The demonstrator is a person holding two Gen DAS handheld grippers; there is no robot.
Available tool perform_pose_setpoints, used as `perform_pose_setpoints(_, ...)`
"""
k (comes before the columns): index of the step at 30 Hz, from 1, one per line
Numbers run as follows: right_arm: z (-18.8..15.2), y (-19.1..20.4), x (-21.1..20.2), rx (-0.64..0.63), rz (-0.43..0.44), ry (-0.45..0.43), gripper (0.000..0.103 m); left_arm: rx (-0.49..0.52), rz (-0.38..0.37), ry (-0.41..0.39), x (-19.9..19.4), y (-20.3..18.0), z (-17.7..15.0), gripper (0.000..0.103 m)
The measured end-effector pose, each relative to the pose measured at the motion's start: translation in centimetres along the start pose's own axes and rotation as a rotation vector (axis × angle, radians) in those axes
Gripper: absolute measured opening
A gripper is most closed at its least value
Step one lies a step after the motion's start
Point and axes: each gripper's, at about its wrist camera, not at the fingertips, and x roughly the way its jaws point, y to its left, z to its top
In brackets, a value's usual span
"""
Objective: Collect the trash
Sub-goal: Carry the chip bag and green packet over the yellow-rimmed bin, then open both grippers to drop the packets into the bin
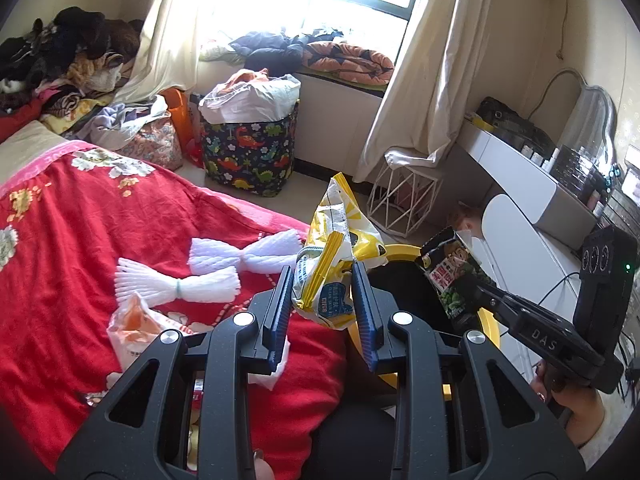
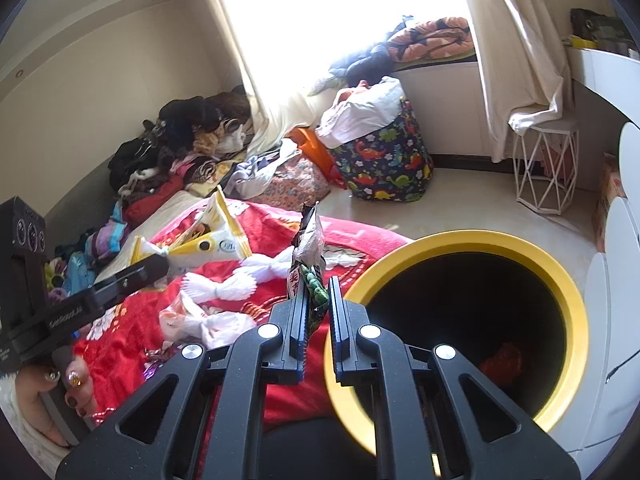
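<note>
My left gripper point(image 1: 322, 304) is shut on a yellow and white snack bag point(image 1: 340, 248), held above the edge of the red bedspread point(image 1: 80, 240). My right gripper point(image 2: 318, 316) is shut on a green and black snack packet point(image 2: 310, 264), held left of the yellow-rimmed trash bin point(image 2: 460, 240). The packet also shows in the left wrist view point(image 1: 456, 276), over the bin's rim point(image 1: 400, 249). White foam nets point(image 1: 192, 280) and an orange-white plastic bag point(image 1: 136, 324) lie on the bed. Something red point(image 2: 500, 364) lies inside the bin.
A dinosaur-print basket point(image 1: 248, 152) full of laundry stands on the floor by the window. A white wire stool point(image 1: 404, 196) stands under the curtain. A white desk point(image 1: 520, 176) with clutter is at right. Clothes point(image 1: 60, 64) are piled at the head of the bed.
</note>
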Motion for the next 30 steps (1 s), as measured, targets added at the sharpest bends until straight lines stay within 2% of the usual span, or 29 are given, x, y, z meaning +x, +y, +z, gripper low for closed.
perform_pose_setpoints(17,-0.2,-4.4,-1.3,0.094,-0.095,-0.034,0.009,0.058,-0.049,0.041,2.0,-3.4,-0.5,0.023)
perform_pose_setpoints(30,-1.2,-7.5,-1.6,0.167,-0.183,-0.026,0.009,0.115,-0.087,0.101,4.7,-6.2,-1.6,0.023)
